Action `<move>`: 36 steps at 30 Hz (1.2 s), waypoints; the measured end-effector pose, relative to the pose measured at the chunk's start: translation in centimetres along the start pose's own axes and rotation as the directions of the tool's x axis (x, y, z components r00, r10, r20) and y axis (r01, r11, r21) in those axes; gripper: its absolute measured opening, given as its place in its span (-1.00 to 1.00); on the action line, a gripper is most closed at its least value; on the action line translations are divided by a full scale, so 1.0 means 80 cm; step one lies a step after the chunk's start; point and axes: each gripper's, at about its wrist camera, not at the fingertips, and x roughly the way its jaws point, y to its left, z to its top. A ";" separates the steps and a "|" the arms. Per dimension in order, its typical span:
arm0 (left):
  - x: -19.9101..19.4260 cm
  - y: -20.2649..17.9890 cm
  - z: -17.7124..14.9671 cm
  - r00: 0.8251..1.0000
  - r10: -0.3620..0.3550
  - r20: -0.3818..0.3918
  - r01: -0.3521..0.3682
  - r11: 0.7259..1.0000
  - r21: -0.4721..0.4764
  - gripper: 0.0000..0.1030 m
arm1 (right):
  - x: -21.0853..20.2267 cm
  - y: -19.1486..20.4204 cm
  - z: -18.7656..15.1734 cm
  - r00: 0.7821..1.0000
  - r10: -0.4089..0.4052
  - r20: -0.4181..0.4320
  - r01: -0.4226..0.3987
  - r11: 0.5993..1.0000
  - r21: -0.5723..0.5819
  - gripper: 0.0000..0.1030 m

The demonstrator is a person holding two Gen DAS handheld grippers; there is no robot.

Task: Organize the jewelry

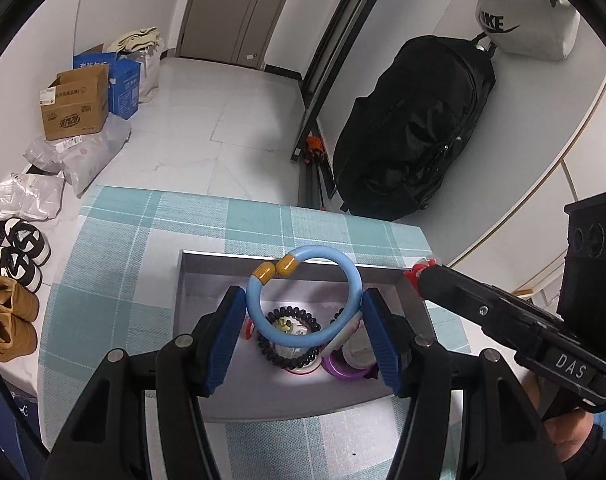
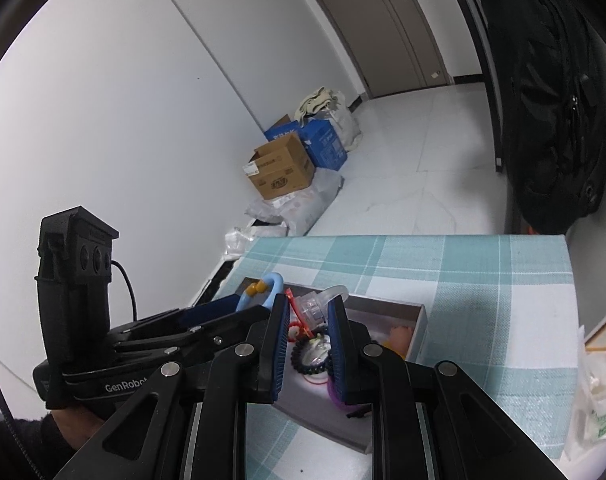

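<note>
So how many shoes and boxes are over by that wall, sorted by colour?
Black-and-white shoes: 2
Tan shoes: 2
Brown box: 1
Blue box: 1 seen clearly; another may hide behind the brown one
Total: 6

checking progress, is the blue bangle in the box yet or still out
Out: the blue bangle is clamped in the left tool, above the grey box.
</note>
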 end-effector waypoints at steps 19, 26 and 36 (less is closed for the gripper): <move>-0.001 0.005 0.002 1.000 -0.005 -0.004 0.005 1.000 -0.012 0.10 | 0.000 -0.001 -0.007 0.999 -0.050 -0.001 0.050 0.999 -0.017 -0.04; -0.022 0.003 -0.006 0.995 0.067 0.075 -0.067 0.998 -0.006 0.33 | -0.018 0.001 -0.015 0.996 -0.076 0.042 0.077 0.997 -0.023 0.16; -0.059 -0.008 -0.035 0.963 0.224 0.147 -0.225 0.974 -0.013 0.36 | -0.054 0.021 -0.034 0.988 -0.082 0.128 0.088 0.995 -0.043 0.62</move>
